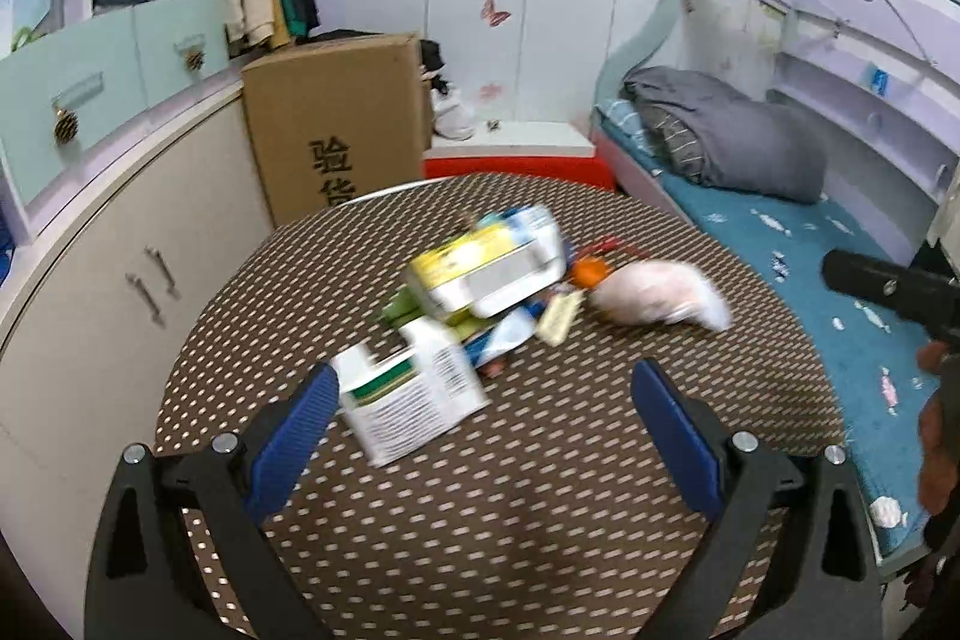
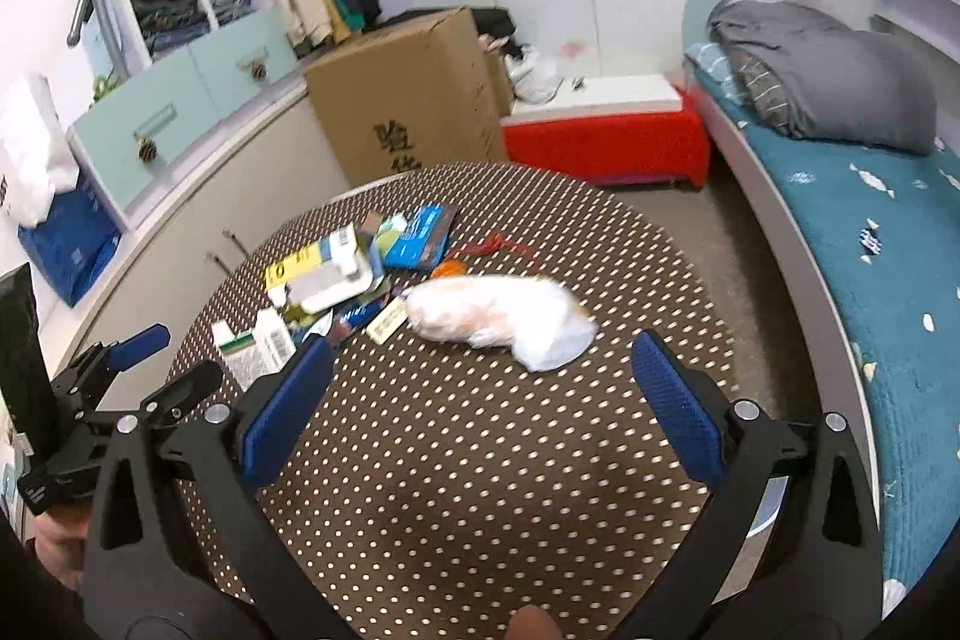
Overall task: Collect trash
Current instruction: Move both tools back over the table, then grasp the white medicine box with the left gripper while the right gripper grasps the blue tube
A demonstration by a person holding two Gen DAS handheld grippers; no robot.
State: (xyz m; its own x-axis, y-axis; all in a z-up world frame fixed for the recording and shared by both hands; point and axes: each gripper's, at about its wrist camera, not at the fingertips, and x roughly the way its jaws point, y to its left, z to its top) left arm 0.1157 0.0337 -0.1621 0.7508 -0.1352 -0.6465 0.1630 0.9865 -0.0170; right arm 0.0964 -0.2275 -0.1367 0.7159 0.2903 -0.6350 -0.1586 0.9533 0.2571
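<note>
A pile of trash lies on a round brown dotted table (image 1: 540,490): a white and green carton (image 1: 414,400), a yellow and white box (image 1: 486,268), a crumpled white plastic bag (image 1: 654,301), an orange piece (image 1: 588,273). My left gripper (image 1: 483,424) is open, its left finger beside the carton. In the right wrist view my right gripper (image 2: 480,400) is open and empty, just short of the plastic bag (image 2: 498,313). The carton (image 2: 255,349), the yellow and white box (image 2: 324,277) and a blue packet (image 2: 420,235) lie left of it. The left gripper (image 2: 120,376) shows at far left.
A cardboard box (image 1: 336,124) and a red-sided low bench (image 1: 516,160) stand behind the table. White cabinets (image 1: 108,280) run along the left. A bed with a blue cover (image 1: 840,292) and grey bedding (image 1: 732,136) runs along the right.
</note>
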